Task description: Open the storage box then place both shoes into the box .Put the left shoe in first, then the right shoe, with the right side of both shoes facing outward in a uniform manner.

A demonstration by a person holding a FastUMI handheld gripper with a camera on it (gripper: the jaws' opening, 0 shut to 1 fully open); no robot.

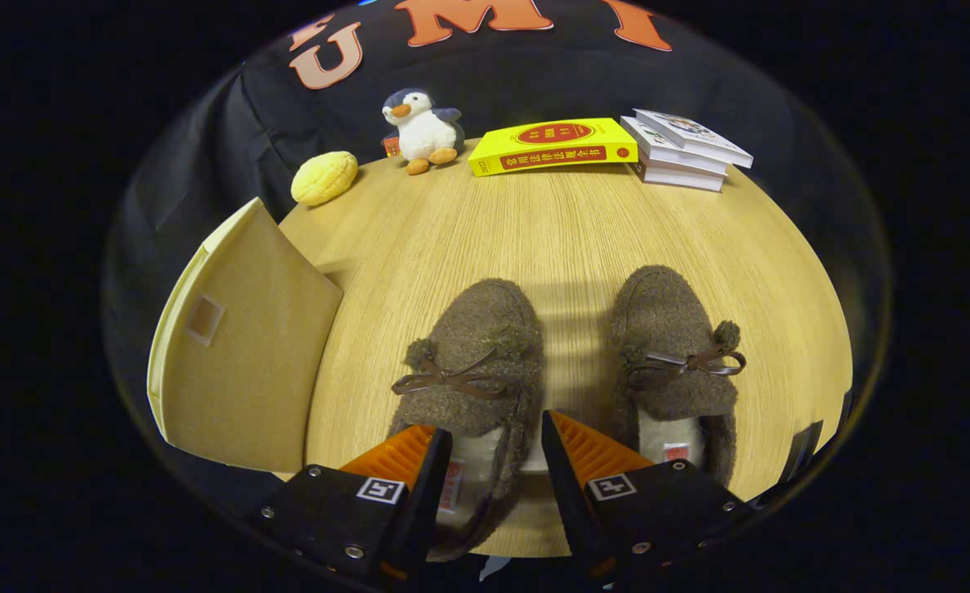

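Two brown fuzzy slippers with dark bow laces lie side by side on the wooden table [567, 231], toes pointing away from me. My gripper [491, 432] is open over the heel end of the left shoe [468, 362]. One finger [407, 457] sits over its pale lining, and the other [592, 453] is outside its right wall, in the gap between the shoes. The right shoe [674, 346] lies just right of the fingers, untouched. The storage box [238, 362], tan with a cream edge and a small clear tab, stands left of the shoes with its tan panel facing them.
Along the table's far edge are a yellow bun-shaped toy [324, 177], a plush penguin [422, 130], a yellow book [552, 146] and a stack of white books [687, 148]. Bare wood lies between those and the shoes.
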